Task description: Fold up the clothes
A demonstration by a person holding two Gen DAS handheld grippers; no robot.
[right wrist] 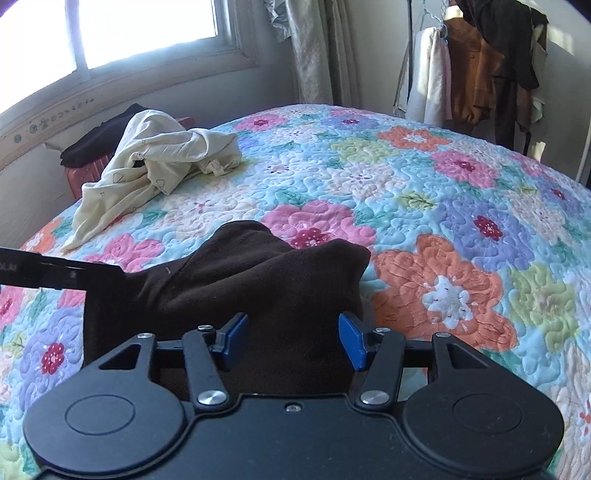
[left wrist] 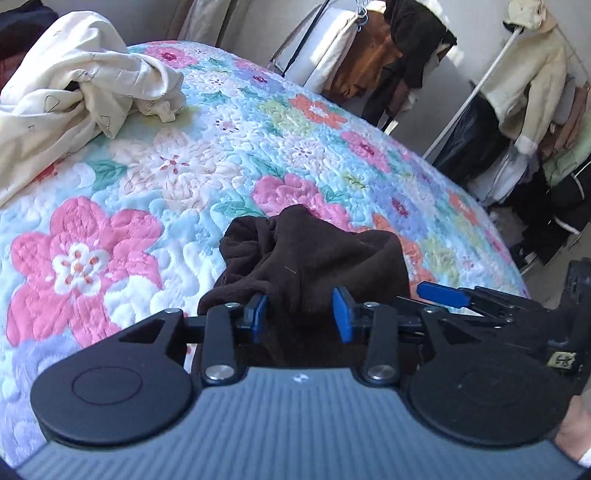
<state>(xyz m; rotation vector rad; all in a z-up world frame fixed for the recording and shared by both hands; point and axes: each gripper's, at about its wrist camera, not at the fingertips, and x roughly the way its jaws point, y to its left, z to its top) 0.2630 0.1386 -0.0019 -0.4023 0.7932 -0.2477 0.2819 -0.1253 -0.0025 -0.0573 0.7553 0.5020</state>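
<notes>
A dark brown garment [right wrist: 236,280] is bunched on the flowered quilt [right wrist: 443,206]. Both the left gripper [left wrist: 300,314] and the right gripper [right wrist: 293,341] are held with jaws parted, clamping nothing. A cream garment [right wrist: 159,162] is seen far left.

- Bunched garment [right wrist: 236,280] lies on the bed [right wrist: 461,221], at the near edge, between both grippers' fingers.
- Crumpled garment [right wrist: 155,162] lies well apart, toward the far left corner.
- Window [right wrist: 110,33] behind that corner.
- Clothes rack [left wrist: 491,92] stands beyond the bed's far right side.
- Right gripper [left wrist: 439,291] just right of left gripper [left wrist: 299,314].
</notes>
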